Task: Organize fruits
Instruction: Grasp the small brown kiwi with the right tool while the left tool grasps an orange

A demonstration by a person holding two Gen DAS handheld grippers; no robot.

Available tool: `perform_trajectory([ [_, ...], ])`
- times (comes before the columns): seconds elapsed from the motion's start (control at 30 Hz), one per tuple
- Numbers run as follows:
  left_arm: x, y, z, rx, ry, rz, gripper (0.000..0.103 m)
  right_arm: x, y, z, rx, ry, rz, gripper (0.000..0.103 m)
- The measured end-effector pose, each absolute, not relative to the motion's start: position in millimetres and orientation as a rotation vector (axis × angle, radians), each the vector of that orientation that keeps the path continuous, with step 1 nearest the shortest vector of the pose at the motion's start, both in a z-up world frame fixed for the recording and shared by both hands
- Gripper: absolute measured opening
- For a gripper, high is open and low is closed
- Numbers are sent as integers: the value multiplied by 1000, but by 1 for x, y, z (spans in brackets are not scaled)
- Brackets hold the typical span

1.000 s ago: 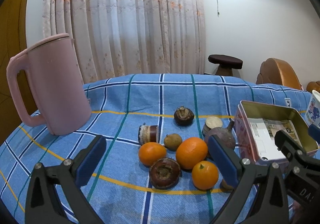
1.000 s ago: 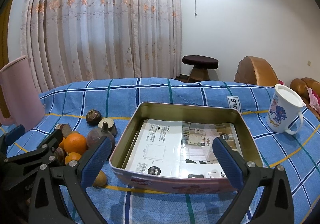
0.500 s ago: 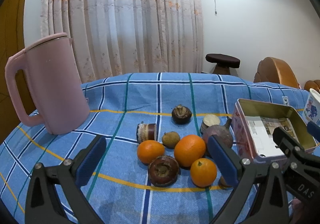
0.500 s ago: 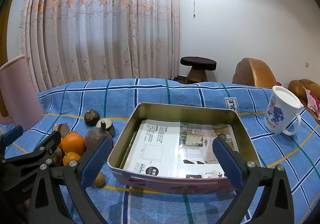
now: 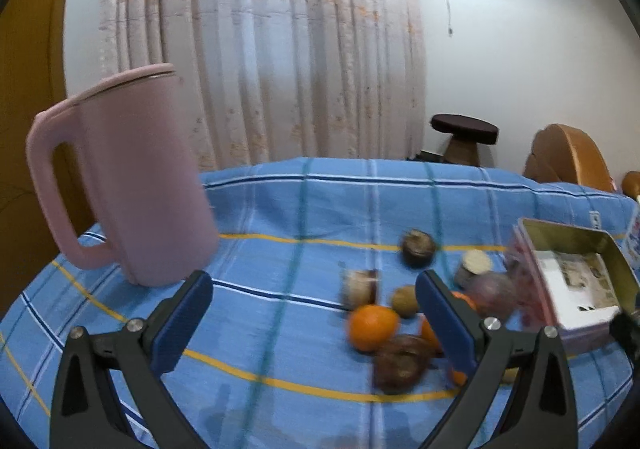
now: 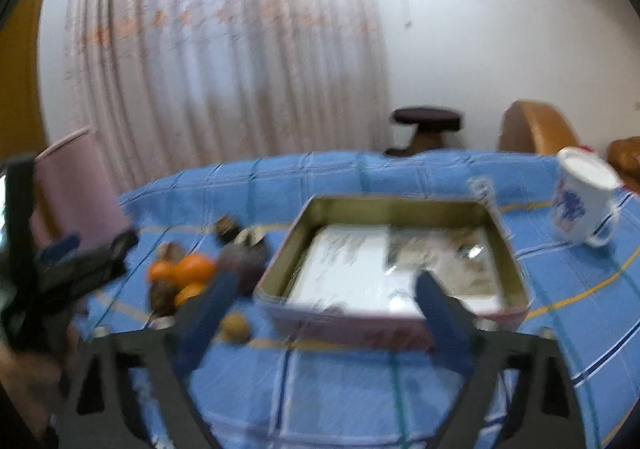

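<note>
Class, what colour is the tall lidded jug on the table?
Pale pink jug, clearest in the left wrist view.

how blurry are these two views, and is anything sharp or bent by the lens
Left wrist view: motion blur smears the fruit pile and tin; the left gripper is sharp, and the jug leans from fisheye bending. Right wrist view: blurred throughout, fruit, tin and mug all soft; curtain bows outward.
</note>
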State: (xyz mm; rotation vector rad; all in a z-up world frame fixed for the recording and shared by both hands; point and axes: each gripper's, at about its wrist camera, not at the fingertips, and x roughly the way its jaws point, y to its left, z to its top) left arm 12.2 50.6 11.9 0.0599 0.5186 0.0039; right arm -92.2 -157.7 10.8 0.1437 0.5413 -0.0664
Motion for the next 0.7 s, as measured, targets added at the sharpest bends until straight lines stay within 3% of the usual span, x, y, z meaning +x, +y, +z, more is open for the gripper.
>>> perform_trajectory([
  [0.07, 14, 60, 13, 61, 524, 8, 103, -92, -150, 3, 151, 596, -5, 49],
  [0.1, 15, 63, 14, 59, 527, 4, 103, -89, -144, -2, 151, 630, 32, 46],
  [0.37, 24, 84, 15, 24, 571, -17, 103, -57, -107, -22, 92, 761, 156, 43],
  [0.43, 25, 86, 13, 17, 590, -38, 102, -46, -103, -28, 93, 794, 158, 35],
  [0.7, 24, 82, 12, 21, 617, -110, 84, -16, -98, -37, 87, 866, 178, 30],
])
